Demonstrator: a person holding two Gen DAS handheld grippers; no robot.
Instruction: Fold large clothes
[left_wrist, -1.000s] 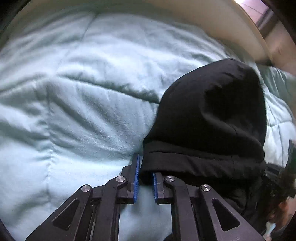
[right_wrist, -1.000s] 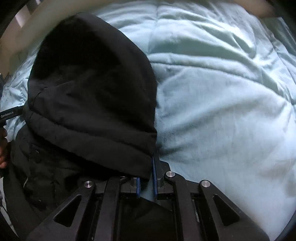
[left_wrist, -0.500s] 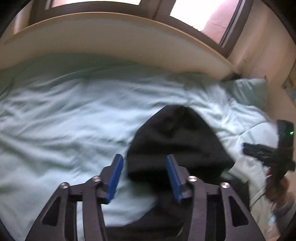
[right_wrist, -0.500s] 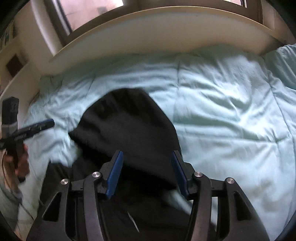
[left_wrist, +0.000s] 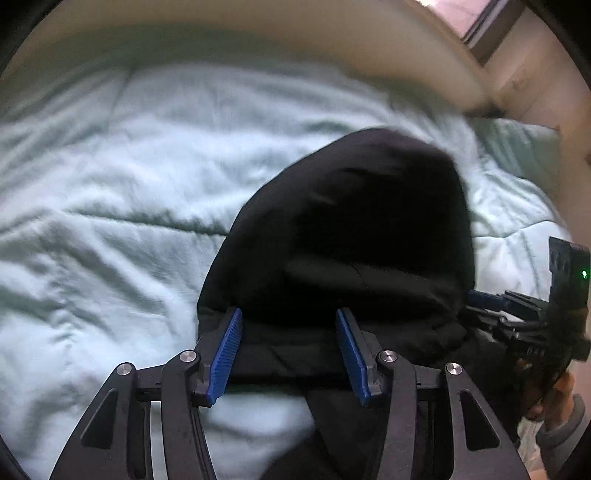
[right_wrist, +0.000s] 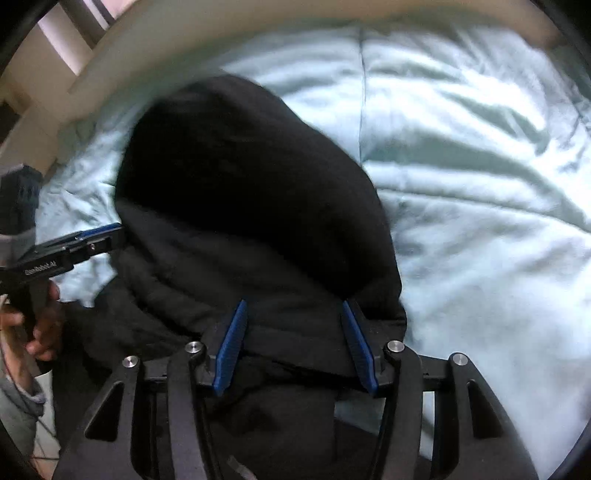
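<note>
- Black padded hooded jacket (left_wrist: 354, 236) lies in the middle of both frames on the pale green quilted bed cover (left_wrist: 110, 184), hood toward the upper edge.
- One second ago both grippers pinched the hood edge; now left gripper (left_wrist: 288, 354) and right gripper (right_wrist: 295, 343) have fingers spread wide, holding nothing.
- Hood seems laid down; probably the next fold comes.

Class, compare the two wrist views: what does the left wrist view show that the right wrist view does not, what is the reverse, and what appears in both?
Only the left wrist view shows the pale green pillow at the bed's far right, and the right hand-held gripper from the side. Only the right wrist view shows the left hand-held gripper from the side, with the hand holding it. Both show the black hooded jacket on the light blue comforter, with open blue-padded fingers at its hood, and the beige headboard.
</note>
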